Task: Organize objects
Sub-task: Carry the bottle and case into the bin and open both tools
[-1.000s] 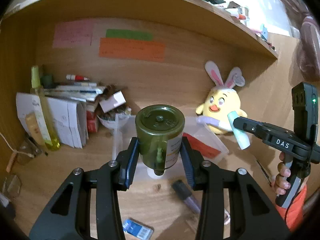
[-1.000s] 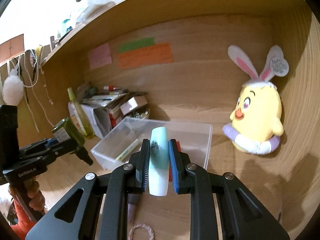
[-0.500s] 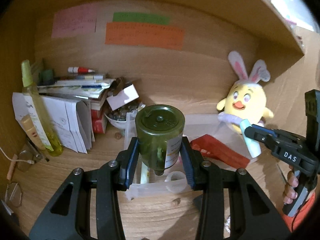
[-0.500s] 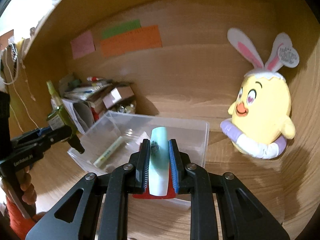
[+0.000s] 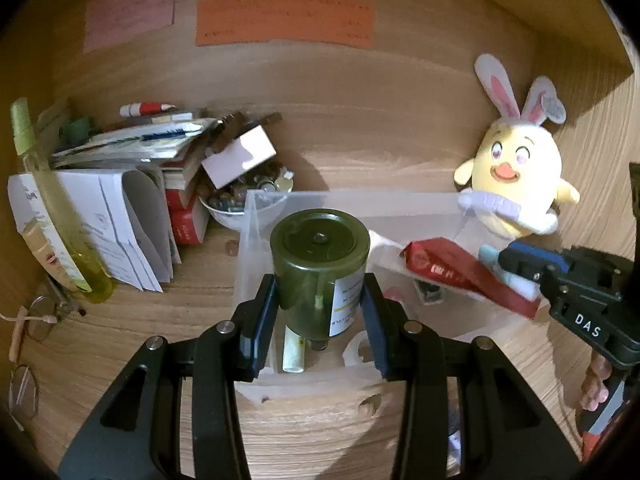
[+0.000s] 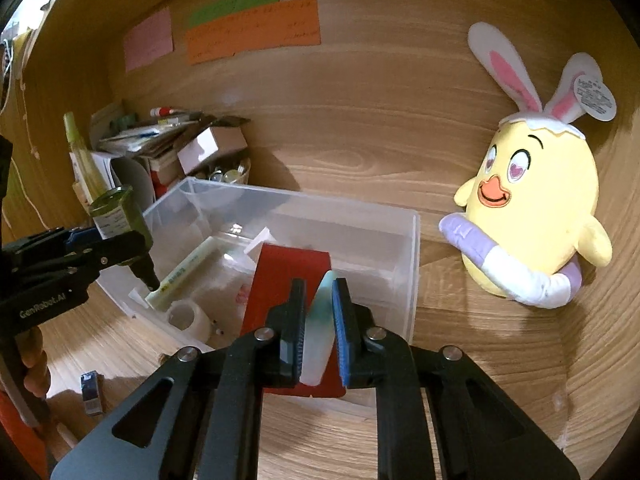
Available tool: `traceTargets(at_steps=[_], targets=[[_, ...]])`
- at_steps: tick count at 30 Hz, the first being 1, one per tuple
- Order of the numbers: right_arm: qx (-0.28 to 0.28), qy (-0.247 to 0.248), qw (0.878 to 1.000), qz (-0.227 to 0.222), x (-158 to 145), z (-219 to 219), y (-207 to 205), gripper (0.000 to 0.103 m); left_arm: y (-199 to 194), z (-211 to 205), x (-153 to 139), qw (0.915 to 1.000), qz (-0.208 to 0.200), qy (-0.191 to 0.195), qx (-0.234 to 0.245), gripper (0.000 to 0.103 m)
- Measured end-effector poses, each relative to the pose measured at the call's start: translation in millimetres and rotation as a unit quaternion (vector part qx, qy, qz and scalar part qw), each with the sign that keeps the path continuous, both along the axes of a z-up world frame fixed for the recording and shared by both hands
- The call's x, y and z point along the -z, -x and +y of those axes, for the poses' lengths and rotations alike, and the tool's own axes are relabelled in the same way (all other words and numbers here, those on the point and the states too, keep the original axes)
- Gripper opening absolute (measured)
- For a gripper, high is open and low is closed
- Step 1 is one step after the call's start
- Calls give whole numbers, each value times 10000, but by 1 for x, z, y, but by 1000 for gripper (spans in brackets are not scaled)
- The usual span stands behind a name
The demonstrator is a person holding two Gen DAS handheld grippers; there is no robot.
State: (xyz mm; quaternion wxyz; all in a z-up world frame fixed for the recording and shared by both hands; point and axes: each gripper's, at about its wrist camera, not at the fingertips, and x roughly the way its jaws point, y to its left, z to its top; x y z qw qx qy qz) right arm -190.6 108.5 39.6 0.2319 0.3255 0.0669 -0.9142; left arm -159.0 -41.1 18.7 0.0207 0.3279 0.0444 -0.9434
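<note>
Your left gripper [image 5: 320,300]: clamped on a dark green bottle [image 5: 319,264], flat base facing the camera, nozzle end pointing down into the clear plastic bin [image 6: 414,248]. Long axis runs steeply, tilted back toward you.

Your right gripper [image 6: 318,316]: closed on a pale mint tube [image 6: 320,320], long axis along the fingers, far end aimed at the bin. It sits over the bin's near right edge, above a red packet [image 6: 288,276] leaning on the rim.

In the bin: a long pale stick [image 6: 184,272], a roll of tape [image 6: 188,316].

Around: a yellow chick toy with rabbit ears [image 6: 536,208] right of the bin; stacked papers and books [image 5: 132,184], a bowl of small items [image 5: 240,200] and a tall yellow-green bottle [image 5: 56,216] to its left.
</note>
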Motion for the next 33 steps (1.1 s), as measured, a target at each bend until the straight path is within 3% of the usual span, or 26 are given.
traceTargets(at_steps=[9, 13, 21, 26, 29, 33], targets=[[-73, -43, 10000, 33, -3, -2, -3, 12, 3, 10, 5, 9997, -166, 95, 148, 42], [-137, 71, 9999, 38, -8, 0, -8, 13, 1, 11, 3, 9997, -151, 105, 178, 53], [-277, 257, 9990, 232, -21, 4, -31, 42, -18, 15, -15, 9997, 40, -9, 261, 74], [-381, 346, 9975, 476, -31, 8, -55, 69, -36, 16, -33, 9992, 244, -33, 319, 91], [-456, 427, 9964, 572, -37, 12, -68, 79, -51, 17, -42, 9988, 375, -35, 326, 95], [-538, 524, 9952, 628, -43, 19, -84, 85, -70, 16, -49, 9984, 463, 13, 311, 97]])
